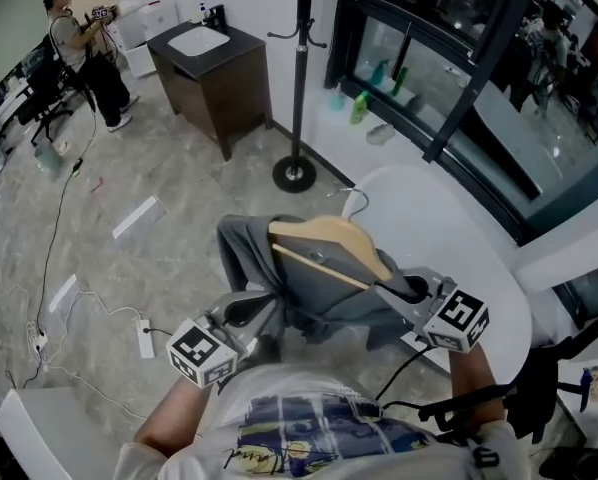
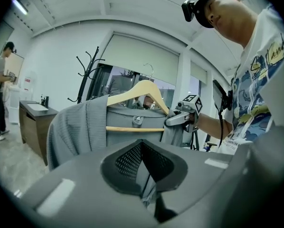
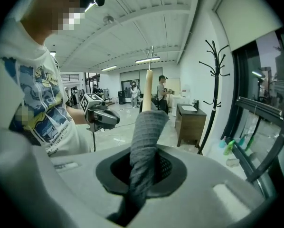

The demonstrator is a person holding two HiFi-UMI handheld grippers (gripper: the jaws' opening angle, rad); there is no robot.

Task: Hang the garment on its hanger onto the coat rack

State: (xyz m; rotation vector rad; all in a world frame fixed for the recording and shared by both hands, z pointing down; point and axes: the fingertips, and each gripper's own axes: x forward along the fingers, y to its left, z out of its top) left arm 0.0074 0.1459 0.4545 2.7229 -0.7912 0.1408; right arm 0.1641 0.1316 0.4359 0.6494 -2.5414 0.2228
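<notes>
The soft, light garment (image 1: 314,303), probably prone to sliding off its stiff hanger (image 1: 324,246), is held well short of the coat rack (image 1: 300,78), with the left gripper (image 1: 251,315) and right gripper (image 1: 415,290) each pinching cloth, best near the hanger's shoulders.

I count 1 garment (image 1: 324,303), 1 hanger (image 1: 329,243), 1 coat rack (image 1: 297,78). Grippers x2: left gripper (image 1: 249,318), right gripper (image 1: 407,290). Also 1 cabinet (image 1: 214,78), 1 other person (image 1: 77,40).

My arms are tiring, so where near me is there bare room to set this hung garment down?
The white table is bare right of the garment, out to its rim by the window. The floor between the coat rack base and the garment is open. Left floor is crowded: cables and a power strip.
</notes>
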